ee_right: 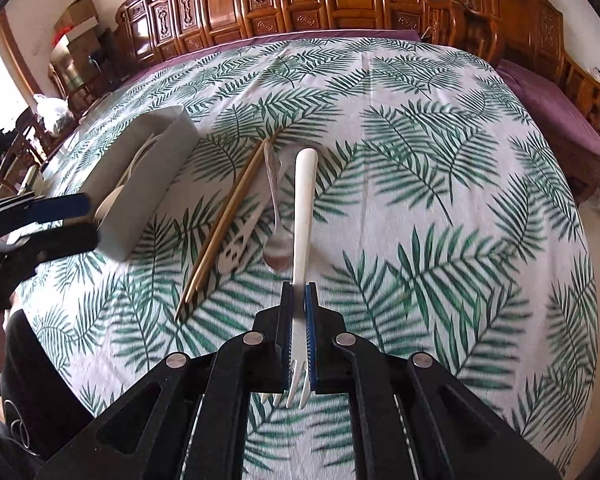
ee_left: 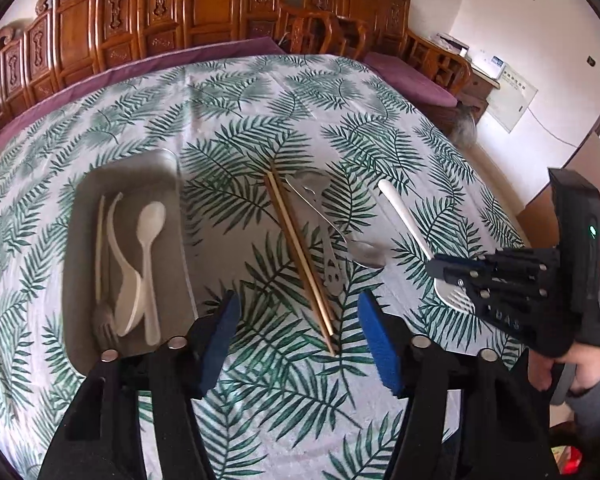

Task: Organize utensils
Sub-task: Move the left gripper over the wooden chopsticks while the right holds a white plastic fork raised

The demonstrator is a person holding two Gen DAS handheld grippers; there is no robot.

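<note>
In the right wrist view my right gripper point(ee_right: 299, 300) is shut on a white plastic fork point(ee_right: 305, 200), gripped near its neck. Its handle points away and its tines point back toward the camera. The left wrist view shows that fork point(ee_left: 404, 216) lifted at the right, in the right gripper point(ee_left: 444, 272). My left gripper point(ee_left: 302, 340) is open with nothing between its pads, hovering over the near end of a pair of gold chopsticks point(ee_left: 300, 252). A metal spoon point(ee_left: 366, 254) and a flat metal fork point(ee_left: 330, 256) lie crossed beside the chopsticks.
A grey tray point(ee_left: 168, 184) at the left holds white plastic spoons point(ee_left: 150, 236), a pale chopstick and a fork. The round table has a leaf-print cloth point(ee_left: 260, 92). Carved wooden chairs point(ee_left: 204, 12) ring the far side. A hand point(ee_left: 580, 372) holds the right gripper.
</note>
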